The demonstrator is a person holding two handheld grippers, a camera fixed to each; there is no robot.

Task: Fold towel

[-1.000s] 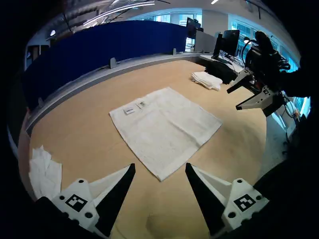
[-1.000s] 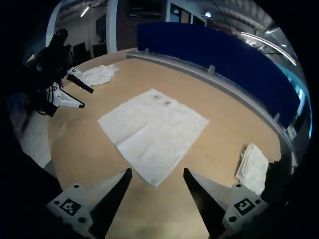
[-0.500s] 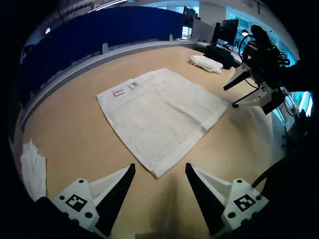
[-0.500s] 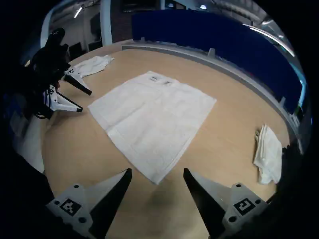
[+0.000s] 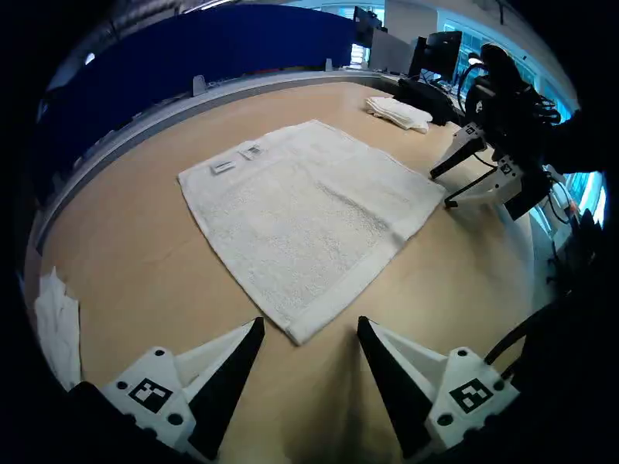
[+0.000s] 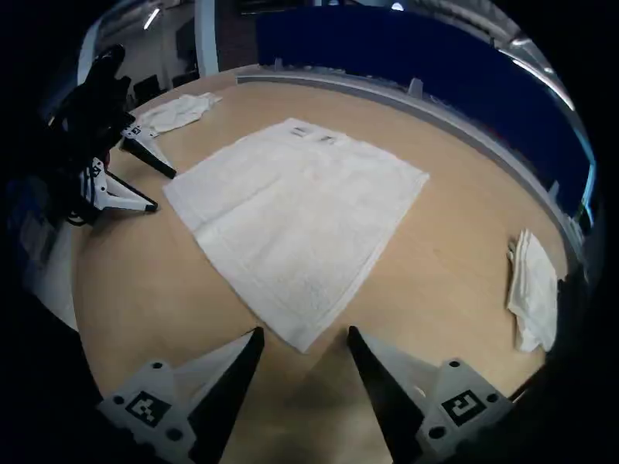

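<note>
1. Left gripper view: light wooden bench carries everything, with a blue partition panel along its far side.
2. Spread flat mid-bench is the white terry towel. It is near-square, so no clear long axis, and one corner points at each camera.
3. On the left gripper the fingers are spread apart with nothing clamped. The towel's near corner sits in the gap between the tips; contact with the cloth can't be told.
4. Right gripper view: the right gripper is the same, fingers spread and the neighbouring corner in the gap.
   - The towel lies straight ahead of both.
   - Its hemmed edge runs gripper to gripper, so each is equally near its own corner.
   - Likely next: close on both corners and carry that edge to the tagged far edge.
5. Cross-check:
   - Left gripper view gives a side look at the right gripper, just beside the towel's right-hand corner.
   - Right gripper view gives the left gripper likewise at the left-hand corner.
6. Folded white cloth stack and loose white cloth sit well apart from the towel, at opposite bench ends.
7. Two small sewn tags mark the far edge.
</note>
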